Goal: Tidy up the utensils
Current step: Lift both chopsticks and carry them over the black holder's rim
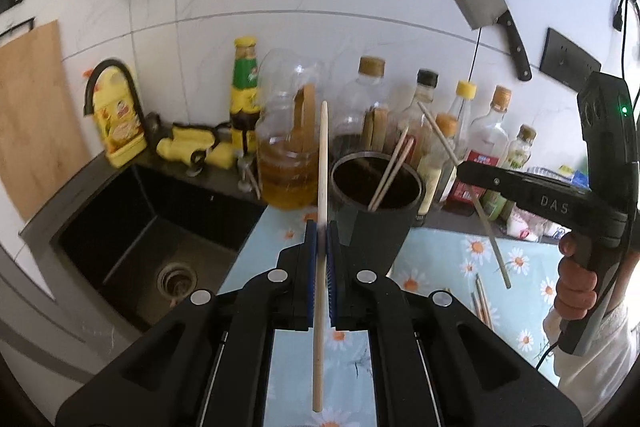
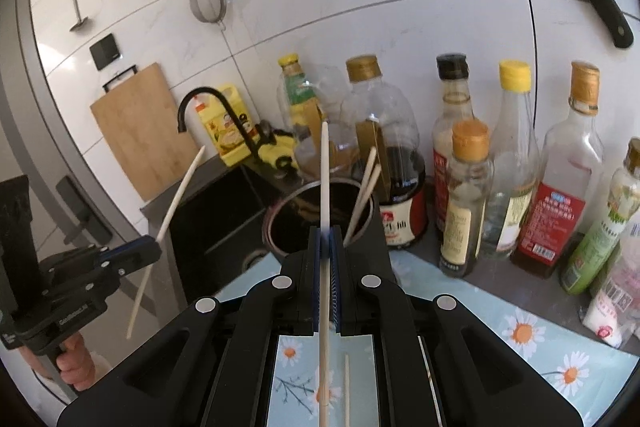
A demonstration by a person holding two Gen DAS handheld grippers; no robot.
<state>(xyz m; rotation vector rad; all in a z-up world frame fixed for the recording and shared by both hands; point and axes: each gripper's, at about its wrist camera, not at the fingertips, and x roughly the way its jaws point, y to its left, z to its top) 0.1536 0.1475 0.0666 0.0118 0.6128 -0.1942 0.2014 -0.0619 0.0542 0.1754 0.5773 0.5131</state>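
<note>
The dark utensil holder stands on the flowered mat, ahead of and below both grippers, its open mouth facing up, and the coming move turns on getting each stick's lower end over that mouth. The left gripper is clamped shut on a pale chopstick near its middle; the stick runs almost upright, and in the left wrist view the holder lies just right of it. The right gripper is likewise closed on its own chopstick, also close to upright, with the holder's rim straight ahead behind the fingers, so the right hand seems the nearer and better lined up, though the fisheye makes depth hard to judge. Two chopsticks already lean inside the holder against its far rim. More chopsticks lie flat on the mat. All are slim, light wooden sticks, one end thinner.
</note>
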